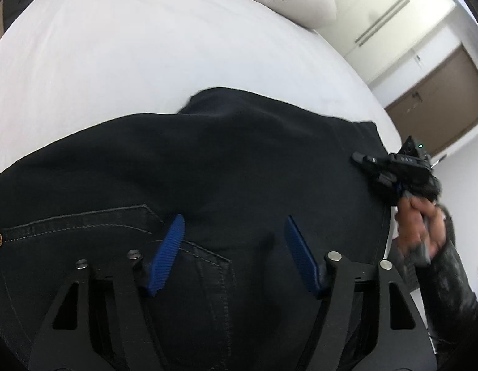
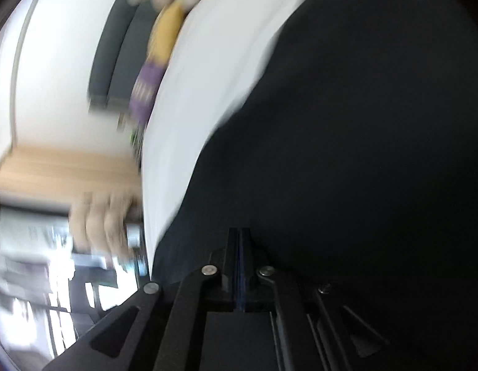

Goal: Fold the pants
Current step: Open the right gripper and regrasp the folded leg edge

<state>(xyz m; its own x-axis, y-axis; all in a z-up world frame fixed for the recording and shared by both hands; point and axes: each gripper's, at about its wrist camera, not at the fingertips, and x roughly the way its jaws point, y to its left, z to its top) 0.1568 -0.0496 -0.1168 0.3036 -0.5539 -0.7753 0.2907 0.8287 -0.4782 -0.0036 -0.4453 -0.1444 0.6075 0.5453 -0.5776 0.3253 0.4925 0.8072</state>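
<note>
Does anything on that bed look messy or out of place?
Only the black denim pants: they lie rumpled on the white bedsheet, one corner bulging up unevenly, not yet neatly folded. No damage or spills are visible.

Black jeans point(image 1: 226, 160) lie spread on the white bed sheet point(image 1: 146, 55). The left gripper point(image 1: 234, 255) hovers over them, blue pads apart, nothing between. At right, a hand point(image 1: 421, 228) holds the right gripper point(image 1: 358, 156) at the jeans' edge.
</note>
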